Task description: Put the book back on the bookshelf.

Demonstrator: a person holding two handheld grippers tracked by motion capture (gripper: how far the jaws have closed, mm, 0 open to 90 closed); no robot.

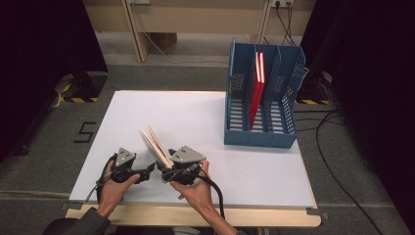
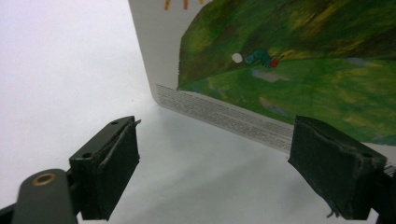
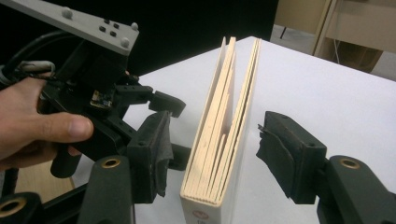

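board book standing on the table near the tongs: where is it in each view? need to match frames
High view: the board book stands low and left of centre, between the left tongs and right tongs.
Left gripper view: upper right, its green illustrated cover beyond the open jaws.
Right gripper view: centre, page edges between the open jaws, untouched.
Shared landmark: the white tabletop.

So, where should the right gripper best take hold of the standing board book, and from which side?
Probably low on the board book, near its spine, jaws across its thickness, coming from the spine end as the right gripper already does. The pages fan apart toward the far edge, so there a grip would slip.
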